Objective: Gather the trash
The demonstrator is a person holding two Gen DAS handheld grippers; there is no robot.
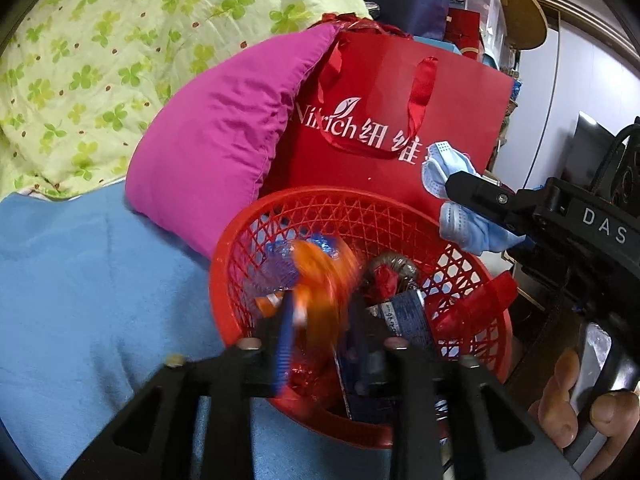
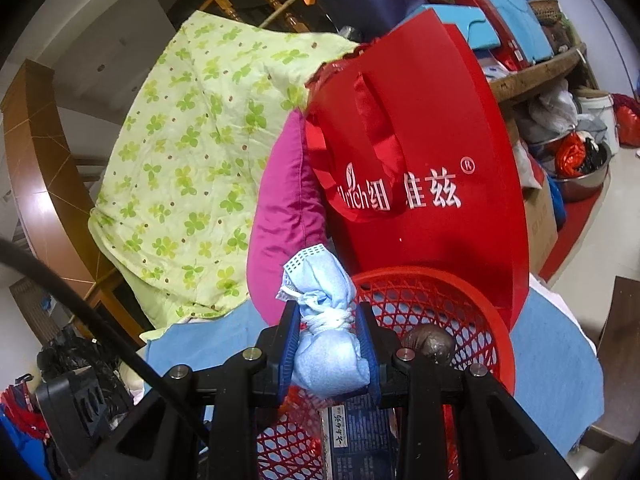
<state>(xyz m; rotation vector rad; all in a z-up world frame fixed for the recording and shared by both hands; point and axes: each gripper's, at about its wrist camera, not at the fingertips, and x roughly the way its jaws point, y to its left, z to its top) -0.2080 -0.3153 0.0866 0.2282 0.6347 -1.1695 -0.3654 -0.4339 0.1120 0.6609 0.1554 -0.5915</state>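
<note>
A red plastic mesh basket point(image 1: 472, 344) sits on a blue cloth and holds several pieces of trash, among them a dark blue box point(image 1: 408, 312) and a brownish round lump point(image 2: 430, 342). My left gripper point(image 1: 320, 312) is over the basket; a blurred orange wrapper point(image 1: 320, 280) lies between its fingers, and the jaws stand apart. My right gripper point(image 2: 330, 340) is shut on a balled-up light blue face mask point(image 2: 326, 320) above the basket's point(image 2: 460, 292) rim. It also shows in the left wrist view point(image 1: 464, 196) at the right, with the mask point(image 1: 444, 168).
A red paper gift bag point(image 1: 400, 120) stands right behind the basket, leaning on a magenta pillow point(image 1: 224, 140). A green clover-print quilt point(image 1: 80, 60) lies beyond. The blue cloth point(image 1: 100, 300) spreads to the left. Clutter, boxes and a metal bowl point(image 2: 580, 180) fill the right background.
</note>
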